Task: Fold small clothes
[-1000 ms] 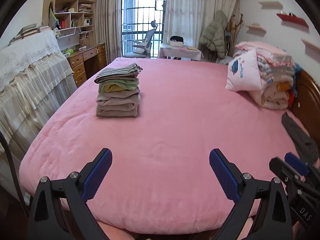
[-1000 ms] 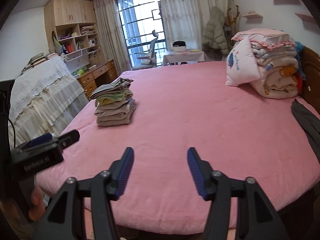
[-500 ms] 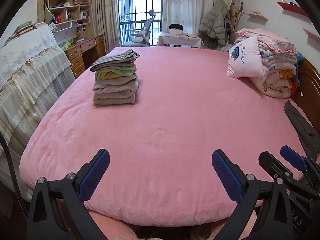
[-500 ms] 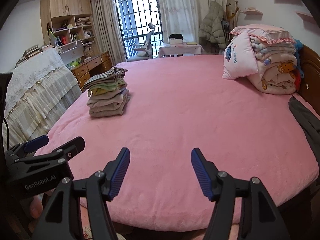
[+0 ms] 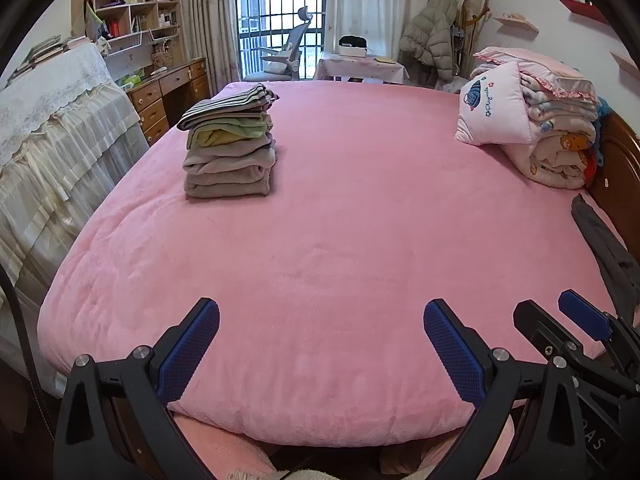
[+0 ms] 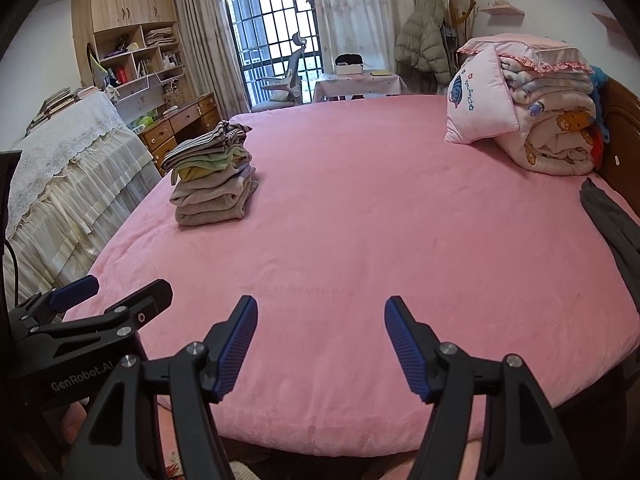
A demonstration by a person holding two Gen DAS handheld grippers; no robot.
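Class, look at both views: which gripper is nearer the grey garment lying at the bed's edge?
Right. The right gripper sits beside the grey garment; the left gripper is on the right one's far side.

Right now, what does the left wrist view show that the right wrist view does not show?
Only the left wrist view shows the left gripper from behind, jaws open and empty. Only the right wrist view shows the right gripper that way, also open and empty, plus the closed cupboard above the shelves. Both show the pink bed, the stack of folded clothes, the pillow and the dark grey garment.
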